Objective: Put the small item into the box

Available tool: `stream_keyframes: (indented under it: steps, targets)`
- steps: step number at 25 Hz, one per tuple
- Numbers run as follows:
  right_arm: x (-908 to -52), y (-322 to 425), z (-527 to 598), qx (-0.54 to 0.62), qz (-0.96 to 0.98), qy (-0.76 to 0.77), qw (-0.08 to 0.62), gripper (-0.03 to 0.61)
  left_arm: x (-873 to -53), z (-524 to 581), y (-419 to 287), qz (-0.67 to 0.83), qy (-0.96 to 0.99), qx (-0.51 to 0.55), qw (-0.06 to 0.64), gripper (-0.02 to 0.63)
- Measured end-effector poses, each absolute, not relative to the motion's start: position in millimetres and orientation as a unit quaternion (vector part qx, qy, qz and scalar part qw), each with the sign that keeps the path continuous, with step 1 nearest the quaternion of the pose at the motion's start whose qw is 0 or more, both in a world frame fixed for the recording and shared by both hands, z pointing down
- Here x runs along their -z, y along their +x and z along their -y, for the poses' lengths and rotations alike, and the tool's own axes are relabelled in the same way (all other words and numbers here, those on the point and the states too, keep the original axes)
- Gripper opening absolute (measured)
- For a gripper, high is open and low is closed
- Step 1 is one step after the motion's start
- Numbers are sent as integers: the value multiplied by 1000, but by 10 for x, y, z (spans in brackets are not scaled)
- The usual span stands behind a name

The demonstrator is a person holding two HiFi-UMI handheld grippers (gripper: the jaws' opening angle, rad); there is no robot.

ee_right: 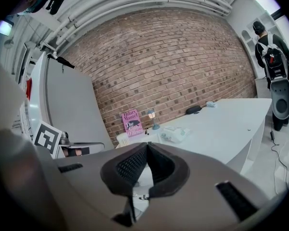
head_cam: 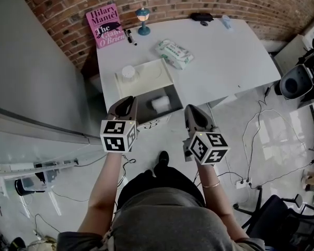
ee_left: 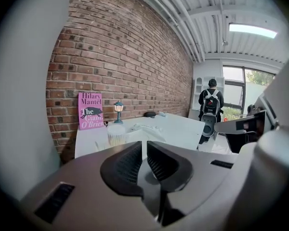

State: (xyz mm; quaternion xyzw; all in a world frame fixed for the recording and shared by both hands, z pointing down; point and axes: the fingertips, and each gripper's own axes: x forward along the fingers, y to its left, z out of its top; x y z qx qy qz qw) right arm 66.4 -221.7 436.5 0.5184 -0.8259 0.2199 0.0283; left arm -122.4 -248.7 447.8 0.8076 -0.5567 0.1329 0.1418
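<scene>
A cream box (head_cam: 145, 79) lies open on the white table (head_cam: 224, 56), near its front left corner. A small white ridged round item (head_cam: 128, 72) (ee_left: 117, 134) stands on its cream flap. The box's grey well (head_cam: 170, 99) holds a white roll (head_cam: 160, 104). My left gripper (head_cam: 127, 102) (ee_left: 144, 146) hovers just short of the well, its jaws together with nothing between them. My right gripper (head_cam: 190, 110) (ee_right: 147, 148) hangs off the table's front edge, right of the box, shut and empty.
At the table's back stand a pink book (head_cam: 104, 25), a small lamp (head_cam: 142, 21) and a marker (head_cam: 130, 36); a wipes pack (head_cam: 174, 53) lies mid-table. A grey partition (head_cam: 36, 61) stands at left. Cables and a chair (head_cam: 282, 218) are on the floor.
</scene>
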Motion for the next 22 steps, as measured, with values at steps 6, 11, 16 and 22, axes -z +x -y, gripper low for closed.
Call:
stream_keyframes:
  steps: [6,11,16,22]
  targets:
    - [-4358,601,2219,-218,831,510,31,-5,-4486,2434,-1327,569,800,-130,141,34]
    - [-4340,595,2202,-214,835,506,34,-3,-4497,2362,-1368,577,795,-107,155,34]
    - [-4339,609,2207,-207,836,507,36,3,-4515,2320,-1418,590,785,-92,165,34]
    - [-4350,601,2212,-199,837,508,50,2,-4511,2299,-1445,596,781,-88,166,34]
